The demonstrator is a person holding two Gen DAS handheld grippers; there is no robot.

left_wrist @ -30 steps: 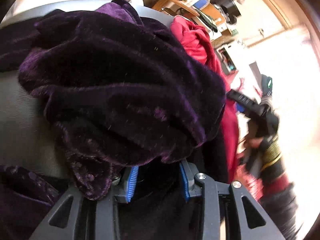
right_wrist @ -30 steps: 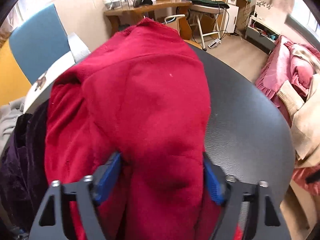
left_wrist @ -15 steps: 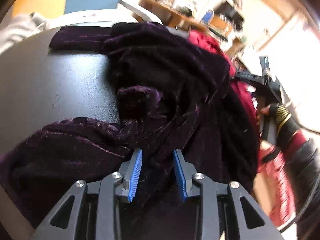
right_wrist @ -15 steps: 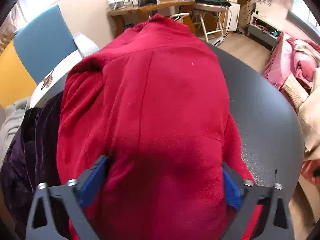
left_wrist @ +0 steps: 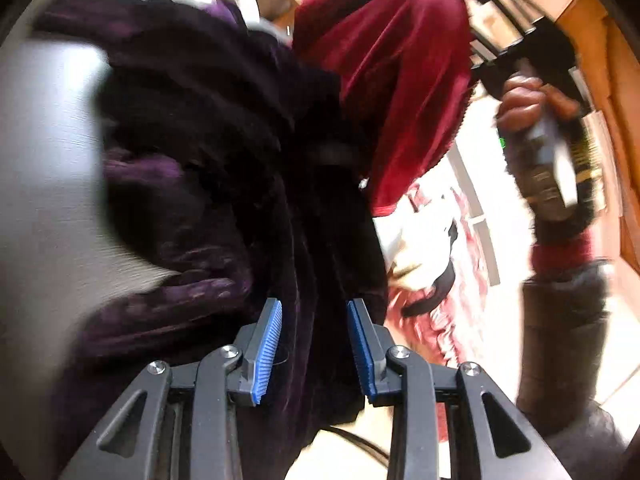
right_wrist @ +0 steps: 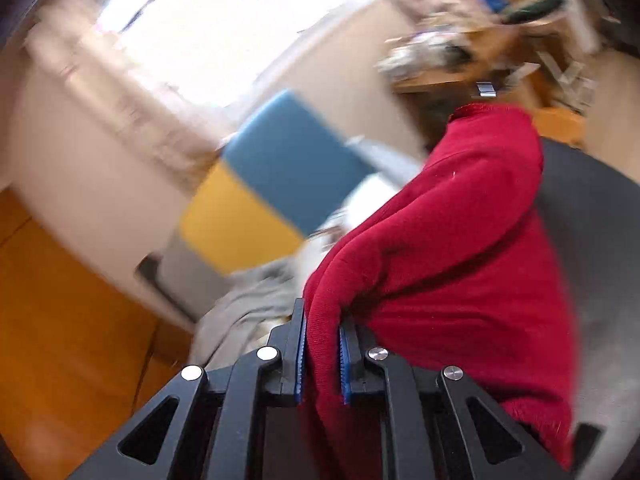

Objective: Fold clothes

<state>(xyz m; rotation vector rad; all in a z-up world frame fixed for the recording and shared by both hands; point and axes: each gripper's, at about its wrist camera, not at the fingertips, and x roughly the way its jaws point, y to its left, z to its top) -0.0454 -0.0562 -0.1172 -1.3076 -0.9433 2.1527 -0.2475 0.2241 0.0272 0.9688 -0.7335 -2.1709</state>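
A dark purple velvet garment (left_wrist: 208, 120) lies bunched on the grey table (left_wrist: 44, 160). A thick fold of it runs between the blue pads of my left gripper (left_wrist: 314, 344), whose jaws are opening slightly while the fold still fills the gap. A red sweater (right_wrist: 460, 240) hangs lifted above the table (right_wrist: 592, 240). My right gripper (right_wrist: 322, 360) is closing its jaws, and its pads pinch a fold of the sweater. In the left wrist view the red sweater (left_wrist: 400, 60) dangles at the top, with the person's hand (left_wrist: 528, 104) on the right gripper's handle beside it.
A blue and yellow panel (right_wrist: 288, 160) stands behind the table, with a grey cloth (right_wrist: 248, 304) heaped below it. A cluttered wooden desk (right_wrist: 460, 68) is at the back. Pink bedding (left_wrist: 440, 320) lies beyond the table's edge. Both views are motion-blurred.
The right gripper went from wide around the red sweater to pinched on a fold and rose, tilting upward. The left gripper shifted sideways with the purple velvet, towards the table's edge.
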